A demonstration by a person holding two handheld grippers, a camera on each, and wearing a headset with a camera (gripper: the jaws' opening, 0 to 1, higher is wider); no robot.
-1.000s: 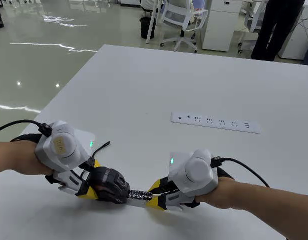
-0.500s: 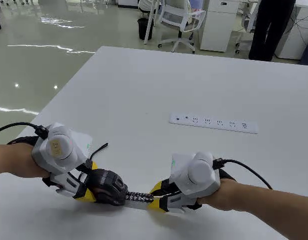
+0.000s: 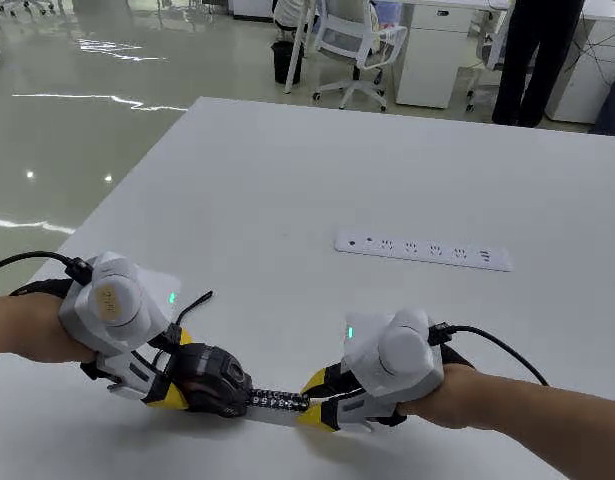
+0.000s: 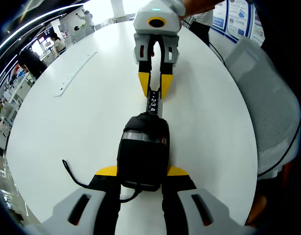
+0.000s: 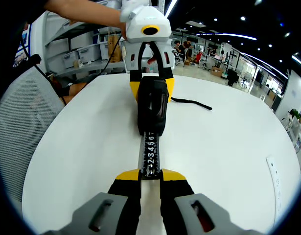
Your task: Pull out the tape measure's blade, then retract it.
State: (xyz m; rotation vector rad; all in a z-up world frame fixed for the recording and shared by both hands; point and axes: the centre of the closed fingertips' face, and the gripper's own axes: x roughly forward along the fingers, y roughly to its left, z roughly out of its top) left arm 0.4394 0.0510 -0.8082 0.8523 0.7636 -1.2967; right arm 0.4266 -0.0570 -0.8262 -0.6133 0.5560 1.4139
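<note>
at the near edge of the white worktop (image 3: pixel 287 190), the tape measure (image 3: pixel 215 380) is held low between the two grippers; whether its case rests on the surface cannot be told. the black case is gripped by the left gripper (image 3: pixel 179 368), whose jaws are closed on its two broad sides, so that the mouth of the case is aimed to the right, along the line of the pull. the blade (image 3: pixel 278 400) is pinched near its free end by the right gripper (image 3: pixel 313 398), the yellow-tipped jaws being narrowed flat onto it. a short run of printed numerals is seen between those jaws and the case in the right gripper view.

the grippers are set facing each other on one line, probably so that the blade can be drawn straight and not twisted or kinked. only a little blade is exposed, so the pull-out is judged to be at an early stage and the retraction not yet reached. a steady, level separation of the two hands is called for next.

a black strap (image 3: pixel 192 302) from the case lies loose on the worktop just beyond the left gripper. a white power strip (image 3: pixel 422 250) lies well apart on the far right, clear of the blade's path.
</note>
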